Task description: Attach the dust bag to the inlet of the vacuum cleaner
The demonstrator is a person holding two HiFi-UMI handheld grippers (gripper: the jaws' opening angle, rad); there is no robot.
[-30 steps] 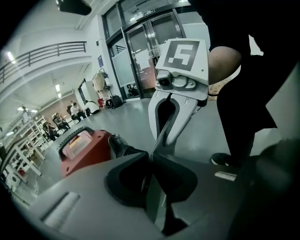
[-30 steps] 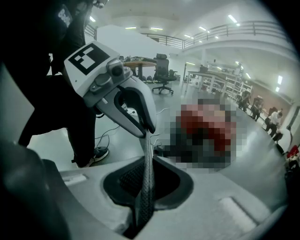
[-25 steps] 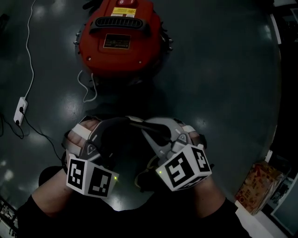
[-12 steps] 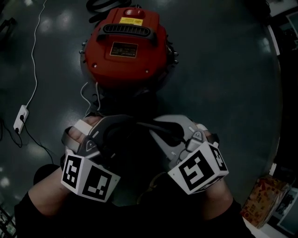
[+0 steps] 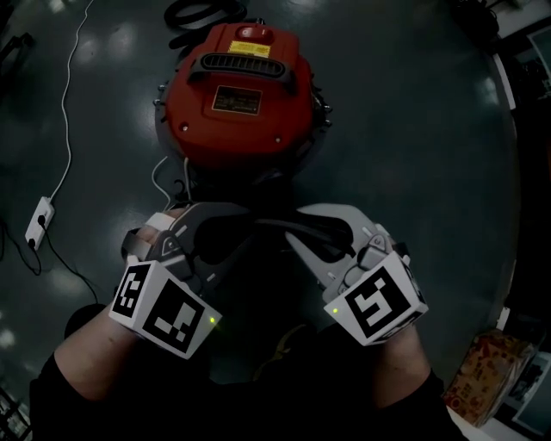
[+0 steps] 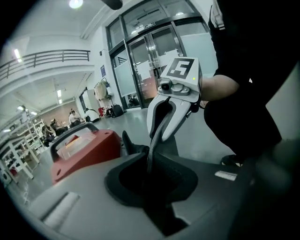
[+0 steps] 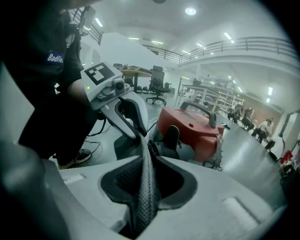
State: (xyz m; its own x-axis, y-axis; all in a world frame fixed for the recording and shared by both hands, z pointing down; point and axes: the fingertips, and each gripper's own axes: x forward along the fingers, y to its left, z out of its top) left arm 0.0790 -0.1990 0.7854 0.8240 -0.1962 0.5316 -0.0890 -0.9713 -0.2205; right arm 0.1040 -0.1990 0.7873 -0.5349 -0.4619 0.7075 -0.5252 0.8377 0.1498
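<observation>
The red vacuum cleaner [image 5: 241,95] stands on the dark floor at the top of the head view. Just below it, my left gripper [image 5: 245,228] and right gripper [image 5: 297,231] point toward each other, tips nearly meeting. A dark mesh dust bag [image 5: 271,226] is stretched between them; little of it shows from above. In the left gripper view my left gripper [image 6: 149,164] has the bag's fabric [image 6: 154,140] between its jaws. In the right gripper view my right gripper [image 7: 143,161] pinches the mesh strip [image 7: 146,187]. Both pairs of jaws are opening, with the fabric still taut between them.
A white power strip [image 5: 36,220] with its cord lies at the left, and a thin white cord [image 5: 159,177] trails from the vacuum's base. A black hose [image 5: 202,10] lies behind the vacuum. A cardboard box [image 5: 491,370] sits at bottom right. People sit far off in the hall.
Both hands have moved closer to the vacuum, which now sits lower and nearer in the head view. The two marker cubes have drifted slightly apart.
</observation>
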